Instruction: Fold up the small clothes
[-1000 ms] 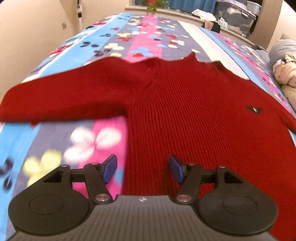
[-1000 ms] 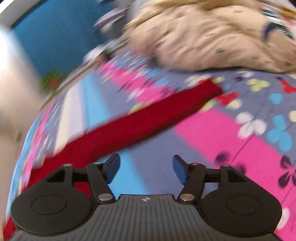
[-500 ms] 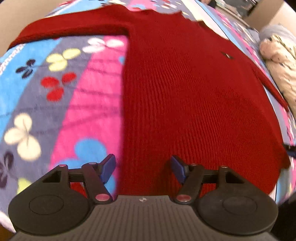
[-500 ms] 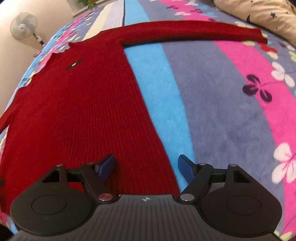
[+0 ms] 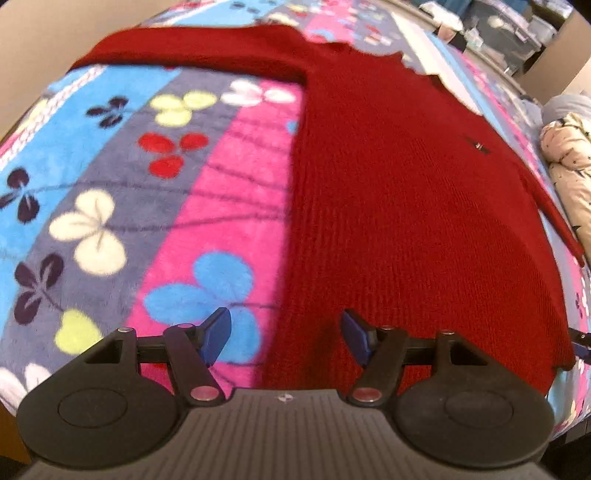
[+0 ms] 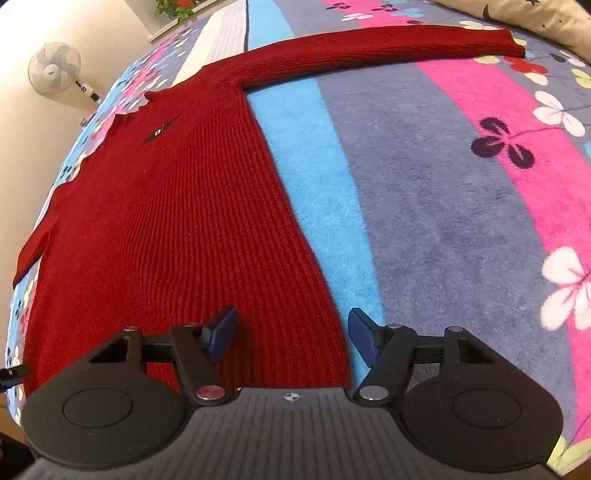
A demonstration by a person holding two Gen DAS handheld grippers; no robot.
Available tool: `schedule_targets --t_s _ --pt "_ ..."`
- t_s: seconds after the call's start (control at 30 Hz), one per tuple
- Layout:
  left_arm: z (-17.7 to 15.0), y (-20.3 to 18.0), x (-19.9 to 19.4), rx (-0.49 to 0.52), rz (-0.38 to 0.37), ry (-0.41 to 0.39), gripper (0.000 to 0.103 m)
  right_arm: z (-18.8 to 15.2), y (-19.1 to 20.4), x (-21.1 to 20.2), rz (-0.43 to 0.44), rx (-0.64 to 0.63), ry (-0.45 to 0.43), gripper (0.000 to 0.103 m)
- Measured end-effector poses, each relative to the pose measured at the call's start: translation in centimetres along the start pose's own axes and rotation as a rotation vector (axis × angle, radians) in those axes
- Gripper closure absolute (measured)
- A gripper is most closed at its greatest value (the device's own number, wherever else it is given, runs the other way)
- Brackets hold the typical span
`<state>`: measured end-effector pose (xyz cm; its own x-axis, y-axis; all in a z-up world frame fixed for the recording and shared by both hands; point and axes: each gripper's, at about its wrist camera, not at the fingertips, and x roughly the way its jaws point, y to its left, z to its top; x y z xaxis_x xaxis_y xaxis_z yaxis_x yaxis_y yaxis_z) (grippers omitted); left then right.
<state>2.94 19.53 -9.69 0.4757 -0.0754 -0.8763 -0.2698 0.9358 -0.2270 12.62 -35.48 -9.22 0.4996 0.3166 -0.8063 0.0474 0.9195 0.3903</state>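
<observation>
The red sweater (image 5: 406, 206) lies flat and face up on the bed, fully spread, with no fold yet made in its body. Both sleeves extend straight out from the shoulders: the one on the sweater's left-view side (image 5: 192, 48) runs toward the bed edge, and the other sleeve (image 6: 388, 48) reaches out toward the beige quilt (image 6: 535, 14) at the far corner. A small dark logo (image 6: 159, 131) sits on the chest, near the collar. The left claw (image 5: 286, 334) hangs over the sweater's lower side edge, with one blue finger above the blanket (image 5: 110, 166) and the other above the knit; its jaws stand apart and nothing is pinched between them. The right claw (image 6: 291, 334) hangs over the opposite lower side edge near the hem; its jaws are closing, with the sweater's edge beneath the gap but not yet pressed by the pads. Task progress is judged to be at the start: the garment is laid out, and all folding remains, sleeves inward and then the body. A standing fan (image 6: 55, 68) is visible beyond the sweater's collar end.
</observation>
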Motion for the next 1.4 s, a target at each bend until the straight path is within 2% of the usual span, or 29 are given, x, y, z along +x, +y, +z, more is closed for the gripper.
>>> schedule_targets --t_s 0.07,0.1,0.13,0.17,0.2,0.3,0.4,0.5,0.53,0.57,0.67,0.7,0.73,0.77,0.8,0.83,0.9,0.93,0.97,1.03,1.07,1.1,1.13,1.17,1.2,1.3,1.4 --pt "-0.3 -0.4 0.2 0.034 0.016 0.017 0.034 0.1 -0.1 0.1 -0.004 -0.005 0.000 0.039" --pt "-0.4 -0.6 0.1 0.056 0.023 0.012 0.041 0.1 -0.2 0.1 -0.010 -0.004 -0.001 0.048" --pt "-0.5 -0.9 0.0 0.073 0.017 0.010 0.062 0.1 -0.3 0.0 -0.022 -0.004 -0.003 0.055" --pt "-0.5 -1.0 0.0 0.078 -0.003 0.014 0.074 0.0 -0.4 0.0 -0.034 -0.008 -0.007 0.073" --pt "-0.6 -0.9 -0.2 0.075 -0.029 0.017 0.091 0.0 -0.4 -0.1 -0.040 -0.012 -0.012 0.088" --pt "-0.8 -1.3 -0.9 0.110 -0.029 -0.017 0.092 0.2 -0.7 -0.8 -0.015 0.008 -0.042 0.092" --pt "-0.6 -1.4 -1.9 0.115 -0.043 -0.059 0.093 0.4 -0.9 -2.6 0.028 0.030 -0.128 0.094" --pt "-0.1 -0.2 -4.5 0.057 -0.108 -0.146 0.094 1.1 -2.3 -6.1 0.166 0.129 -0.277 0.096" --pt "-0.1 0.1 -5.0 0.050 -0.097 -0.157 0.094 1.2 -3.1 -6.9 0.205 0.170 -0.302 0.097" --pt "0.0 0.1 -4.9 0.052 -0.066 -0.146 0.094 1.2 -3.5 -7.0 0.192 0.185 -0.299 0.097" --pt "-0.1 -1.3 -2.4 0.126 0.033 -0.050 0.092 1.0 -4.1 -4.0 0.034 0.196 -0.163 0.097" --pt "-0.1 -1.7 -1.8 0.150 0.067 -0.027 0.086 0.9 -3.8 -3.0 -0.009 0.174 -0.137 0.097" --pt "-0.1 -1.9 -1.5 0.158 0.092 -0.026 0.076 1.0 -3.1 -2.5 -0.048 0.129 -0.135 0.097" --pt "0.0 -2.0 -1.7 0.149 0.108 -0.046 0.072 1.1 -2.4 -2.2 -0.081 0.082 -0.142 0.097" --pt "0.1 -2.0 -2.1 0.139 0.121 -0.074 0.060 1.0 -1.4 -2.0 -0.125 0.024 -0.149 0.096" --pt "0.2 -2.2 -2.7 0.138 0.132 -0.110 0.055 0.9 -0.6 -1.8 -0.181 -0.025 -0.153 0.096" --pt "0.1 -3.0 -3.7 0.169 0.127 -0.177 0.055 0.3 0.8 -1.5 -0.352 -0.129 -0.172 0.094" --pt "0.1 -3.6 -3.8 0.200 0.115 -0.195 0.055 0.2 1.3 -1.7 -0.382 -0.157 -0.189 0.094" --pt "0.1 -4.2 -3.7 0.234 0.100 -0.201 0.055 0.3 1.6 -2.1 -0.362 -0.158 -0.224 0.093" --pt "-0.2 -5.1 -3.0 0.273 0.068 -0.176 0.055 0.4 1.9 -3.5 -0.233 -0.147 -0.300 0.088" --pt "-0.2 -5.3 -2.3 0.278 0.053 -0.138 0.053 0.4 2.2 -3.7 -0.175 -0.161 -0.305 0.079" --pt "-0.4 -5.5 -1.4 0.287 0.050 -0.077 0.042 0.4 2.3 -3.3 -0.129 -0.170 -0.269 0.064" --pt "-0.8 -5.7 -0.2 0.305 0.064 -0.009 0.034 0.3 2.1 -2.2 -0.084 -0.160 -0.182 0.060" --pt "-1.2 -6.2 0.2 0.346 0.092 0.001 0.034 0.0 1.8 -0.7 -0.067 -0.138 -0.071 0.060" --pt "-1.4 -6.8 0.2 0.379 0.113 -0.014 0.033 -0.4 1.7 0.1 -0.080 -0.136 -0.022 0.060" --pt "-1.4 -7.5 -0.3 0.389 0.104 -0.059 0.032 -0.4 2.8 -0.4 -0.103 -0.209 -0.055 0.059" --pt "-1.1 -7.6 0.0 0.379 0.107 -0.047 0.028 -0.4 2.9 -0.1 -0.119 -0.227 -0.043 0.059"
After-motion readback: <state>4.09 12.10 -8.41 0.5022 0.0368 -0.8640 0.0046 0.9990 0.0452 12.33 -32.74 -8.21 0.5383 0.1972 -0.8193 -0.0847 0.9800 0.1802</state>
